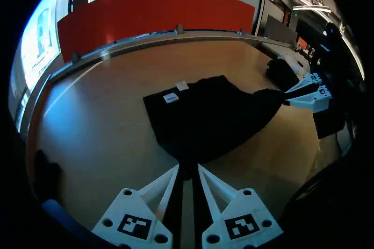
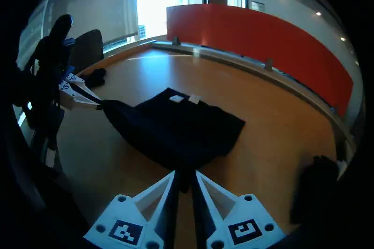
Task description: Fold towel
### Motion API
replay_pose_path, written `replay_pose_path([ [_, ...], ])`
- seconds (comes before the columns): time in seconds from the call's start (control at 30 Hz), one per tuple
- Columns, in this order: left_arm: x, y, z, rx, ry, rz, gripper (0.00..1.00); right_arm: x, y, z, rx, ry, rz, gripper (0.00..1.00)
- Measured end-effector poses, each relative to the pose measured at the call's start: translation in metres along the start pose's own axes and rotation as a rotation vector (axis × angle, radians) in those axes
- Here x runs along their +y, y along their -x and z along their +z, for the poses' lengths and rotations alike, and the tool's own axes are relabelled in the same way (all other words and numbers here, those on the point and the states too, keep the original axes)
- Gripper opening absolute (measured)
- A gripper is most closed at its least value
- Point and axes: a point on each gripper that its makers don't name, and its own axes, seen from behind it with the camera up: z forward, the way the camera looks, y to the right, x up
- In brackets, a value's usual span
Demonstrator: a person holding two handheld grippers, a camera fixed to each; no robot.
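A black towel [image 1: 205, 113] lies partly on the wooden table [image 1: 103, 123], with white tags near its far edge. My left gripper [image 1: 188, 170] is shut on one near corner, lifted off the table. Across the towel, my right gripper [image 1: 286, 98] pinches the other corner, which is raised too. In the right gripper view the same black towel [image 2: 177, 127] stretches from my right gripper [image 2: 185, 177], shut on its corner, to the left gripper [image 2: 98, 104] at the left, held by a person in dark clothes.
A red divider panel [image 1: 154, 13] runs along the table's far edge. A small dark bundle [image 1: 280, 71] lies on the table at the right, seen as a dark bundle [image 2: 96, 77] in the right gripper view. A chair back [image 2: 89, 48] stands nearby.
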Motion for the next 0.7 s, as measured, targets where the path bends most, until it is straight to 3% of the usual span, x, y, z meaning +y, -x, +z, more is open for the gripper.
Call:
replay_pose_path([
  [0.4, 0.005, -0.026, -0.036, 0.025, 0.006, -0.014, 0.12, -0.007, -0.029, -0.036, 0.023, -0.005, -0.018, 0.16],
  [0.7, 0.012, -0.031, -0.053, 0.027, 0.012, -0.017, 0.12, -0.011, -0.034, -0.053, 0.019, -0.012, -0.021, 0.16],
])
